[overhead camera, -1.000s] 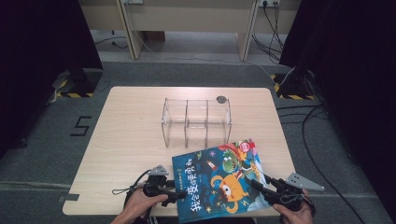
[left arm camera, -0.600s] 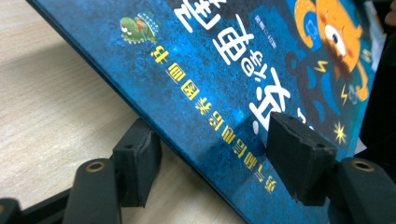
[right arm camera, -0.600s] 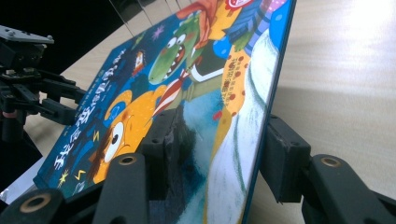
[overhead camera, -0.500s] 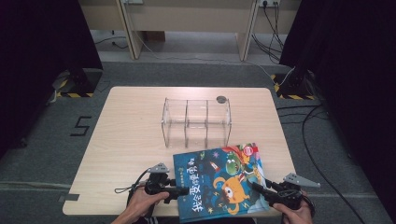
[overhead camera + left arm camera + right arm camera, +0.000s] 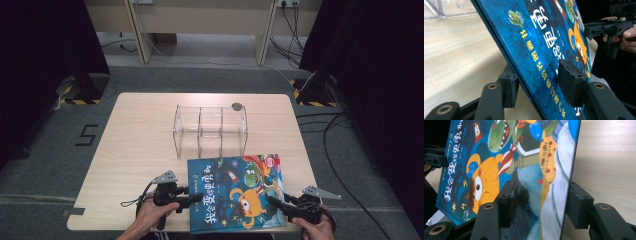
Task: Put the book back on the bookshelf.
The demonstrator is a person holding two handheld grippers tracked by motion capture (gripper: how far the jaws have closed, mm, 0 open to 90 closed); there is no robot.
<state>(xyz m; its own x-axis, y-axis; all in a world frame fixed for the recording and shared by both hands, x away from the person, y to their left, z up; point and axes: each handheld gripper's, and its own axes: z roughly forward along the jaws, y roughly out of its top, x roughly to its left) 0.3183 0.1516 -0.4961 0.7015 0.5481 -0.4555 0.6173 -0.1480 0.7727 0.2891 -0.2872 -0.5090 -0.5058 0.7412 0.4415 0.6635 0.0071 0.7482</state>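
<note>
The step in hand looks like taking hold of the picture book [image 5: 235,192] at both side edges so it can be lifted. The book lies on the near part of the tabletop [image 5: 140,145], just in front of the clear rack [image 5: 210,131], its bottom edge near the tabletop's near edge.

The left gripper [image 5: 192,196] sits at the book's spine edge. In the left gripper view one pad is on the cover and the other under the edge, and its jaws have just been closing with the book [image 5: 541,42] between them; I judge they now grasp it, as that edge stands raised off the tabletop. The right gripper [image 5: 272,200] straddles the opposite edge of the book. In the right gripper view one pad lies on the cover and the other stands just beside the edge of the book [image 5: 506,157] with a sliver of gap, and its jaws have just been opening, so they read as released, not yet pinching.

Next, the right jaws need to close on their edge. Then, probably, both hands lift together, stand the book upright and steer it into one of the rack's slots behind it.

Counted: one book, one rack with three slots, one small dark round object [image 5: 236,106] by the rack's far right corner, two grippers.
</note>
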